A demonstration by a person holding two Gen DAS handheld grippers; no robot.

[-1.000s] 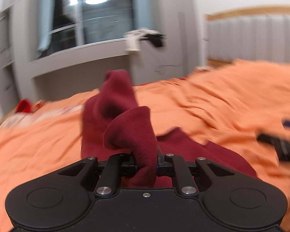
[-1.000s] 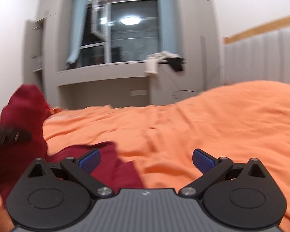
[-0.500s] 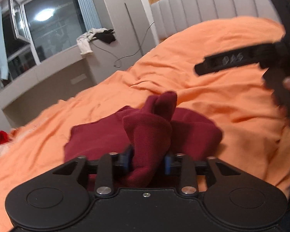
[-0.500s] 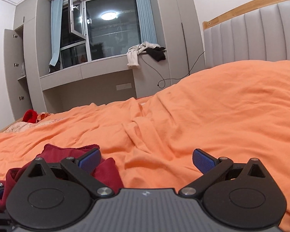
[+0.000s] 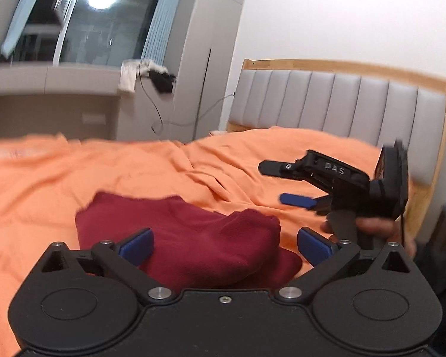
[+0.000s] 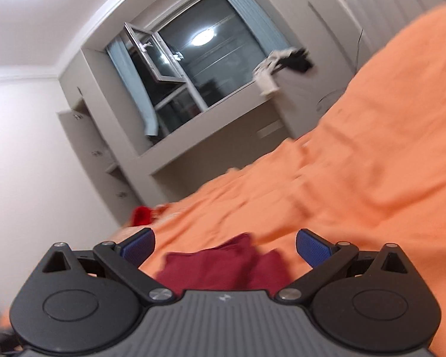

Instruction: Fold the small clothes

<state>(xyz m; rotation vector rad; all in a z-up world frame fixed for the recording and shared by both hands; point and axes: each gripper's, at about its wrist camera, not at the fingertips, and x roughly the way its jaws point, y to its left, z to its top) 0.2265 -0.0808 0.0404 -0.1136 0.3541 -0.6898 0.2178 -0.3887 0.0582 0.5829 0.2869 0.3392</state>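
Left hand-held gripper (image 5: pixel 224 242) released, 2 blue pads spread wide, nothing between. Dark red garment (image 5: pixel 193 238) bunched on orange bed cover (image 5: pixel 74 178), just ahead of pads. Right hand-held gripper (image 6: pixel 225 242) also spread wide, tilted, hovering near garment. Beyond: grey padded headboard (image 5: pixel 342 101), window (image 5: pixel 83 17).

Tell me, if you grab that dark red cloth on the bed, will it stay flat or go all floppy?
Probably floppy: the dark red cloth lies in soft, rounded folds on the orange blanket, so it would likely droop from the left gripper. Its ribbed knit looks grippy, not slippery. It should not roll.
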